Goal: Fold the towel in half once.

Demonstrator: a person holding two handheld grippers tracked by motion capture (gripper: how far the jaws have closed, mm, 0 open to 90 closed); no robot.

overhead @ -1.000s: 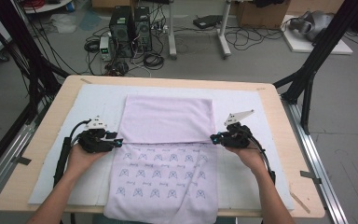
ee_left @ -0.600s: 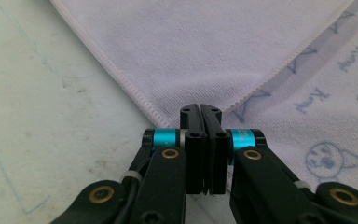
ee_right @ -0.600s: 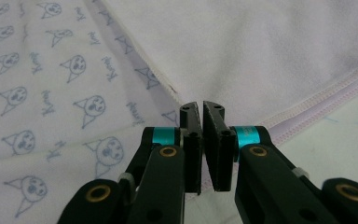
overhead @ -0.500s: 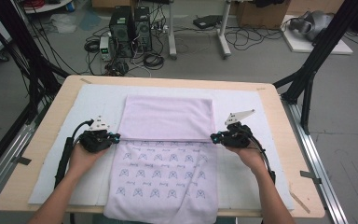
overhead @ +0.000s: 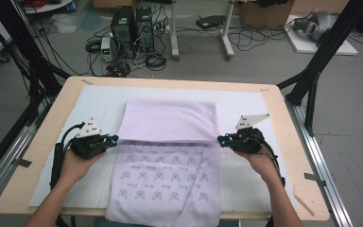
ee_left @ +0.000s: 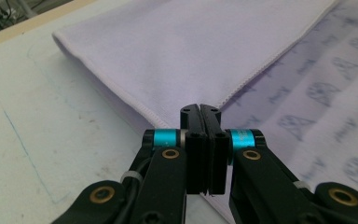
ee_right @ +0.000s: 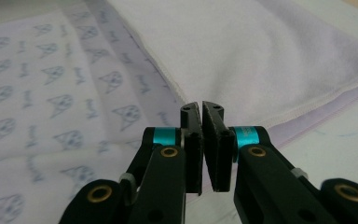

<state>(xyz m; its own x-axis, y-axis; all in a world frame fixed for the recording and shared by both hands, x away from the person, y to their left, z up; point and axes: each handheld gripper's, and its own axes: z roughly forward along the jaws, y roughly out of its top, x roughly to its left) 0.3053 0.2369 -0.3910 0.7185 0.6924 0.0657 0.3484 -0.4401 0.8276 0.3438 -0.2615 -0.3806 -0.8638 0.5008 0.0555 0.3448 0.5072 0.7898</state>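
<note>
I have the left gripper (overhead: pixel 109 139) pinched shut on the corner of the towel's folded flap; a second ago its jaws stood apart, and they have just closed on the hem. In the left gripper view (ee_left: pixel 200 112) the stitched edge runs straight into the closed jaws. The right gripper (overhead: pixel 223 139) is clamped on the opposite corner, and in the right gripper view (ee_right: pixel 201 109) the hem disappears between its pads the same way.

So both corners are now in hand, and I judge the next fold can start: lift and carry the flap.

The towel (overhead: pixel 170 161) lies between the two grippers, its plain flap beyond them and the printed part on my near side, hanging over the table (overhead: pixel 42 142) edge. The white mat (overhead: pixel 99 101) beneath is bare beside each gripper. Nothing stands in the way; the only risk I see is the thin grip slipping off a hem.
</note>
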